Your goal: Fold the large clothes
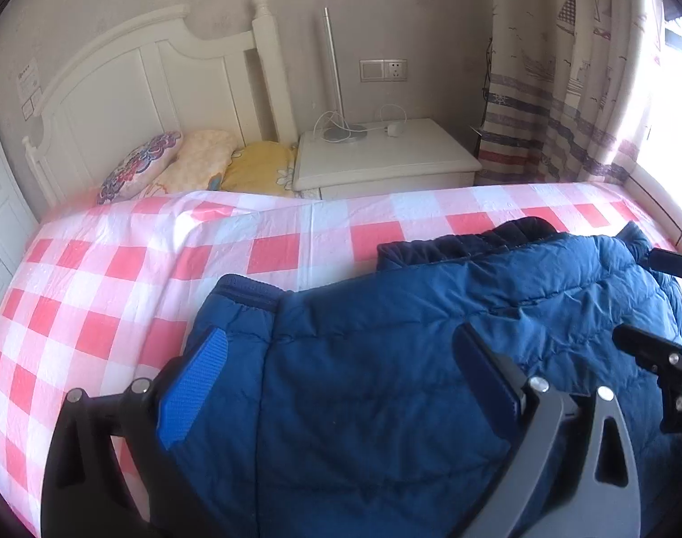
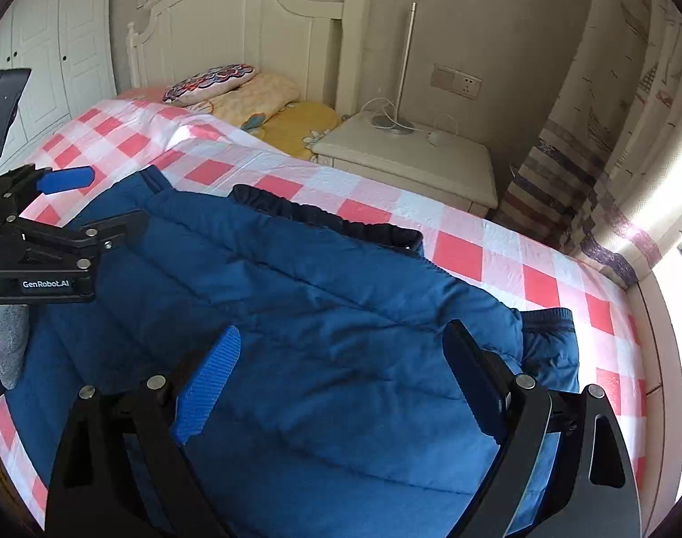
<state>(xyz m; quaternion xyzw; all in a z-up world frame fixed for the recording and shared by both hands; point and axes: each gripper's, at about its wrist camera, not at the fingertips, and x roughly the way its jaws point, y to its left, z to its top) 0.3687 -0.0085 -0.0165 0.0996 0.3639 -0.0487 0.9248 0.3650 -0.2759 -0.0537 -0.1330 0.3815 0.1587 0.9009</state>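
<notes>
Spread wide over the blue padded jacket on the bed, each hand-held gripper, left and right, grips nothing, seemingly poised to pinch its near edge for folding.

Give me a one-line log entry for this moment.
stage: mid-fold | blue padded jacket flat on checked bed sheet | left gripper open above it | right gripper open above it | nothing held

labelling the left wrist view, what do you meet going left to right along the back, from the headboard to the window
white headboard → patterned pillow → yellow bedding → white nightstand with a lamp → striped curtain
</notes>
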